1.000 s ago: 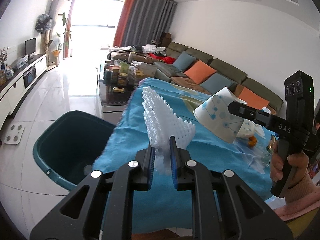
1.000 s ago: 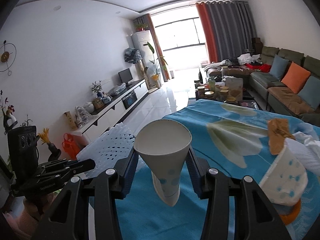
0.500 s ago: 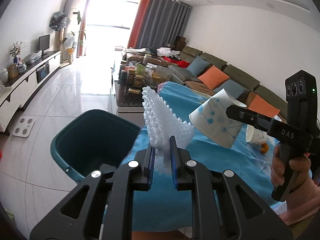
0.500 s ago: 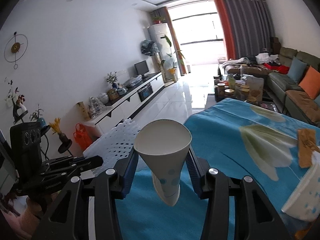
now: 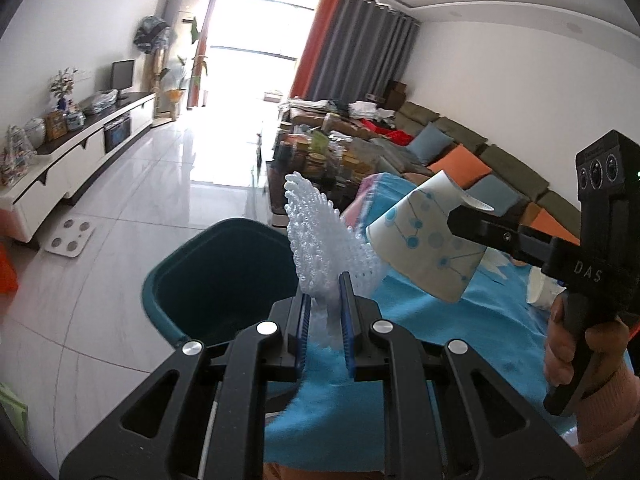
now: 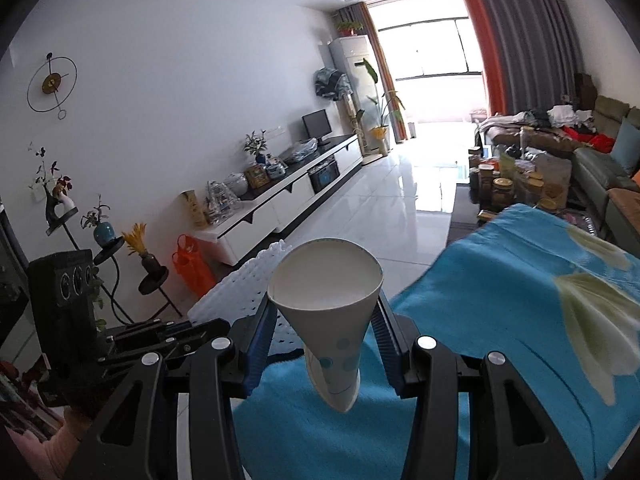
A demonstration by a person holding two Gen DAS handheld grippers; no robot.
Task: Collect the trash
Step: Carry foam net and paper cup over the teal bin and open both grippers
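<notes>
while clamped narrow on the white foam net (image 5: 320, 248), left gripper (image 5: 325, 320) up over the table edge, blue pads pinching the net's lower end, rest of the mesh fanning upward and tilting left. just past it and lower, teal bin (image 5: 224, 276) on the white floor, mouth open, butted against the blue tablecloth (image 5: 420, 344). over on the right, right gripper (image 5: 464, 220) about half spread and pressed on a paper cup (image 5: 428, 256), squashed sideways, rim pointing away, white with blue dots and lines. hand (image 5: 572, 344) wrapped round the black handle, pink sleeve at the wrist.

from the right wrist view: same paper cup (image 6: 326, 300) pinched between the pads of the right gripper (image 6: 325, 324), mouth toward the lens and bent into a pointed oval, base hanging down over the tablecloth (image 6: 500, 300). foam net (image 6: 240, 292) showing behind the cup on the left, carried by the left gripper (image 6: 208, 326) with its black camera box. another piece of white rubbish at the far right of the cloth in the left view, too cut off to name.
</notes>
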